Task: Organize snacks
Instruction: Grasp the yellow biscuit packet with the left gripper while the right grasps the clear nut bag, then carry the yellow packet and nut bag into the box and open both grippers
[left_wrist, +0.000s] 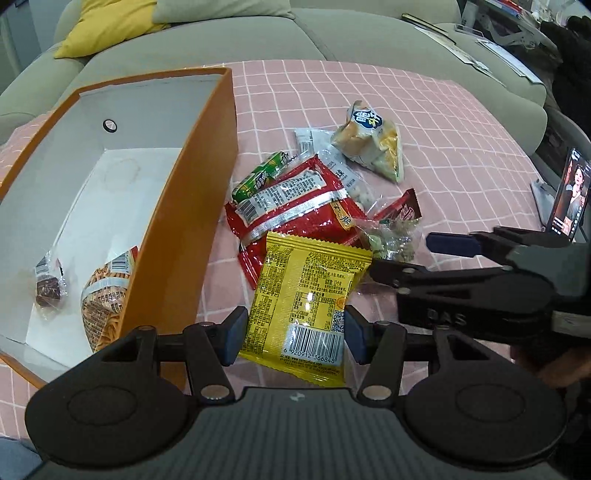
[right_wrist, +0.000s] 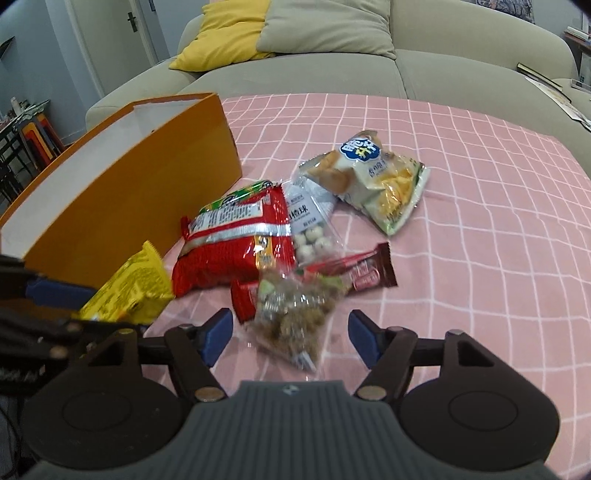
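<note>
A pile of snacks lies on the pink checked cloth beside an orange box. My left gripper is open, its blue pads on either side of the yellow packet, which also shows in the right wrist view. My right gripper is open around a clear bag of mixed nuts, also seen from the left. Behind lie a red packet, a green roll, a white-ball bag, a chips bag and a brown-red bar. The box holds a noodle pack and a small dark sweet.
A grey sofa with a yellow cushion stands behind the table. A phone on a stand plays video at the right edge. Papers and a book lie on the sofa's right side.
</note>
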